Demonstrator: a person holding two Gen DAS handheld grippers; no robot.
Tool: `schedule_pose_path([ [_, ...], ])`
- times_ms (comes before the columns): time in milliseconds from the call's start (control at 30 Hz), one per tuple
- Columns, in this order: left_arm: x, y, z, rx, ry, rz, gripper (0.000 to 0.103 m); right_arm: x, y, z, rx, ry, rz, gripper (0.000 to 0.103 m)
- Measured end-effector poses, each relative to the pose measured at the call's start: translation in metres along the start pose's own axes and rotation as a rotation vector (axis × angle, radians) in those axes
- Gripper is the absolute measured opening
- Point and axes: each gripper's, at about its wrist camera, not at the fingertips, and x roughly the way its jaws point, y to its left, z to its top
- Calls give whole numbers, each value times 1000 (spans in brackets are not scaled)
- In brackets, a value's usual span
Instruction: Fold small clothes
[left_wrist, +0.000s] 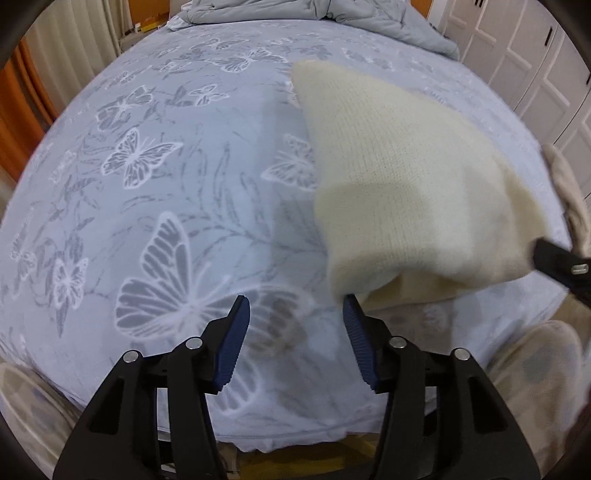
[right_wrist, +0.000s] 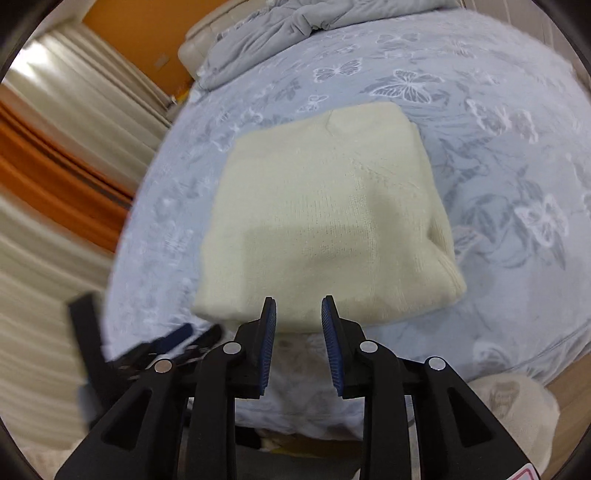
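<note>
A cream knit garment (right_wrist: 325, 206) lies folded into a rough square on the blue butterfly-print bed (right_wrist: 498, 184). In the left wrist view the garment (left_wrist: 406, 177) is to the right, its near edge slightly lifted off the bed. My left gripper (left_wrist: 295, 306) is open and empty, just left of the garment's near corner. My right gripper (right_wrist: 298, 306) is open and empty at the garment's near edge, holding nothing. The right gripper also shows at the right edge of the left wrist view (left_wrist: 565, 269). The left gripper appears blurred at lower left in the right wrist view (right_wrist: 173, 339).
A rumpled grey duvet (left_wrist: 314, 14) lies at the far end of the bed. White wardrobe doors (left_wrist: 535, 66) stand to the right, curtains (right_wrist: 55, 147) and an orange wall to the left. The bed's near edge (left_wrist: 295, 432) is just below the grippers.
</note>
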Motion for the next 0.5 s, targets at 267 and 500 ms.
schedule_pose_path([
  [267,8,-36,17,77,-53,-4,53,2,-10,26,59,-17,16,26],
  [500,19,-11,20,13,-38,40,39,18,-30,49,28,-32,-122,2],
])
